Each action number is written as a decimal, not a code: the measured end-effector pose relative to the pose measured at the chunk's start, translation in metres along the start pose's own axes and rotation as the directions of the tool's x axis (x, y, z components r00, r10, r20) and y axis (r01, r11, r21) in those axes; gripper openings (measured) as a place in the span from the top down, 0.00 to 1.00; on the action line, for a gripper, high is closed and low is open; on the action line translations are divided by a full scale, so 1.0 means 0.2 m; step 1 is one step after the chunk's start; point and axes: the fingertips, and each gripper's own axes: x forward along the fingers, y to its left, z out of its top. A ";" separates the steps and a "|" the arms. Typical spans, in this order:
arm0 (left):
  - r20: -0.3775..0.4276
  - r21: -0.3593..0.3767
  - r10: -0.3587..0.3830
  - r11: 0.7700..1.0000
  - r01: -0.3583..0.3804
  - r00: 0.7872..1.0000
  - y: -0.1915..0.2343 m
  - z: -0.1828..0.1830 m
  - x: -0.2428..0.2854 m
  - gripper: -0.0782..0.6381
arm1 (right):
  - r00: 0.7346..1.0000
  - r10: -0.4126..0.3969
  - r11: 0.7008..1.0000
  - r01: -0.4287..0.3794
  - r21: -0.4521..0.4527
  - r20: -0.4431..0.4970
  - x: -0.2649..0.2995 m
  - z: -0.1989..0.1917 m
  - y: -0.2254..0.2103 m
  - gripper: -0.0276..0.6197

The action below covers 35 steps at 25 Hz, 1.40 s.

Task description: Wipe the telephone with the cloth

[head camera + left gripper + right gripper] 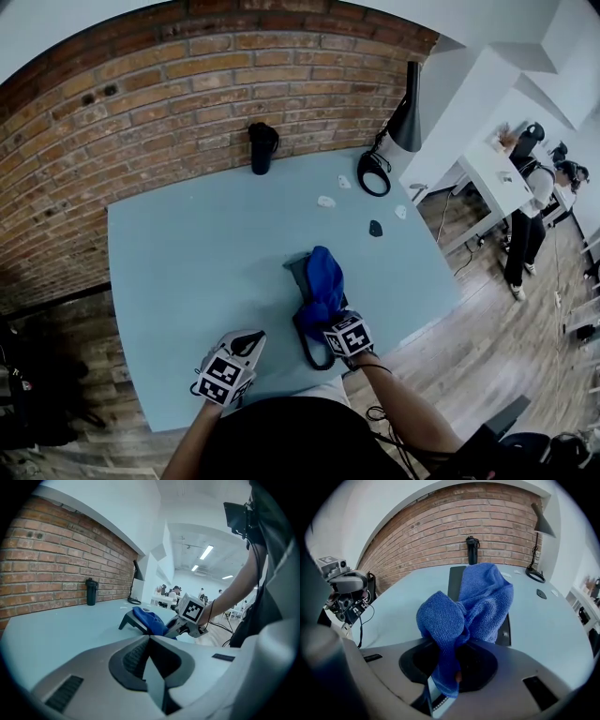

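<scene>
A dark grey telephone (297, 273) lies near the front middle of the pale blue table (187, 253). A blue cloth (324, 277) is draped over most of it. My right gripper (324, 315) is shut on the near end of the cloth, just in front of the telephone. In the right gripper view the cloth (474, 605) bunches up out of the jaws and hides much of the telephone (456, 577). My left gripper (247, 340) hovers to the left near the table's front edge, shut and holding nothing. Its view shows the telephone (125, 619), the cloth (150, 620) and the right gripper (183, 624).
A black bottle (262, 147) stands at the back by the brick wall (141, 103). A black lamp (404, 120) with a round base (373, 174) stands at the back right, with small white bits (325, 201) and a dark piece (375, 228) nearby. People stand at a white desk (497, 178) far right.
</scene>
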 end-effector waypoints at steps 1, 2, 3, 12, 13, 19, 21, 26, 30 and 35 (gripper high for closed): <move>0.002 0.000 0.001 1.000 -0.001 1.000 0.00 0.00 0.00 0.90 | 1.000 0.000 1.000 0.000 0.021 -0.001 0.00 -0.03 0.01 0.79; 0.004 0.000 0.001 1.000 -0.001 1.000 -0.01 0.00 -0.01 0.90 | 1.000 0.006 0.999 -0.006 0.047 0.000 0.00 -0.07 0.04 0.79; 0.004 0.000 0.001 1.000 -0.001 1.000 -0.01 -0.01 -0.01 0.90 | 1.000 0.017 0.997 -0.018 0.072 0.003 -0.01 -0.12 0.07 0.79; 0.014 0.026 -0.033 0.999 0.033 0.999 -0.09 0.00 0.01 0.90 | 0.945 0.106 0.984 -0.145 0.106 0.311 -0.29 -0.09 0.39 0.80; 0.014 0.033 -0.038 0.999 0.037 0.999 -0.10 -0.01 0.00 0.90 | 0.917 0.124 0.981 -0.170 0.090 0.380 -0.35 -0.01 0.43 0.81; 0.089 0.061 0.013 0.998 -0.018 0.996 -0.09 0.04 -0.02 0.90 | 0.755 0.168 0.981 -0.189 -0.035 0.633 -0.72 0.33 0.62 0.82; 0.124 0.050 0.062 0.996 -0.069 0.990 -0.05 0.08 -0.04 0.90 | 0.718 0.167 0.979 -0.201 -0.028 0.676 -0.78 0.39 0.67 0.82; 0.175 0.009 0.149 0.988 -0.153 0.973 0.02 0.14 -0.08 0.90 | 0.698 0.176 0.978 -0.206 -0.040 0.694 -0.85 0.40 0.77 0.82; 0.196 -0.011 0.162 0.986 -0.164 0.967 0.00 0.15 -0.08 0.90 | 0.709 0.152 0.979 -0.204 -0.006 0.689 -0.88 0.34 0.78 0.82; 0.167 -0.063 0.135 0.990 -0.126 0.977 -0.06 0.10 -0.04 0.90 | 0.736 0.065 0.990 -0.130 0.047 0.674 -0.94 0.26 0.73 0.82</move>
